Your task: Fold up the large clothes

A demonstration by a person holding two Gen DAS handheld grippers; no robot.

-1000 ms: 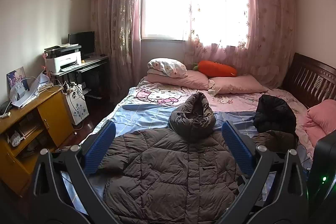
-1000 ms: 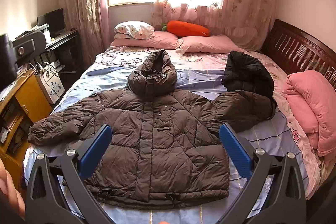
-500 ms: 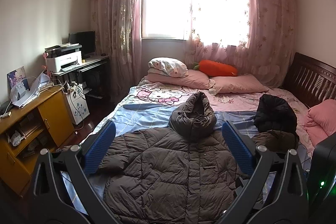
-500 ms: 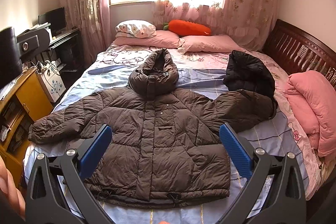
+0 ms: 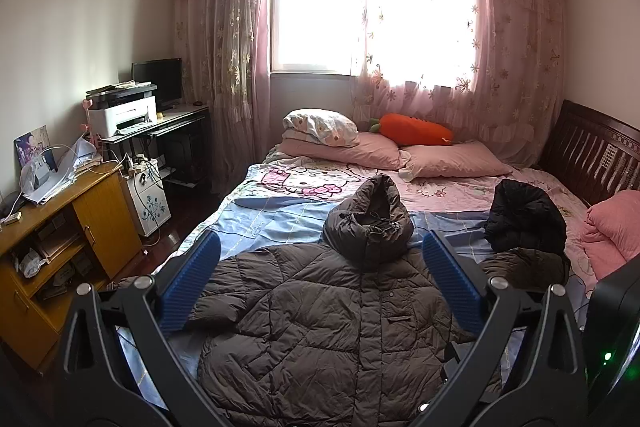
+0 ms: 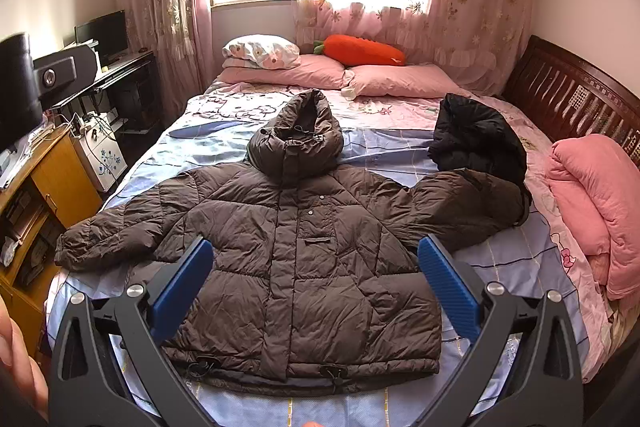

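Spreading: brown coat (image 6: 296, 247) lies flat, front up, on the bed (image 6: 500, 259), sleeves out at 9 and 3 o'clock, ready for folding.
Left gripper (image 5: 320, 283): jaws spread, holding nothing.
Right gripper (image 6: 316, 283): jaws spread above the hem.
Black jacket (image 6: 476, 139): bundled at 2 o'clock.

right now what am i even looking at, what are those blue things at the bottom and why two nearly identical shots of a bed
Those blue pads are the fingertips of two handheld grippers; a person carries one in each hand, each with a camera looking forward along its fingers. One picture is from the left gripper, the other from the right gripper. Both are open and hold nothing. On the bed a brown hooded puffer jacket lies flat, front up, sleeves spread. A black jacket sits bunched beside it, with pillows near the window.
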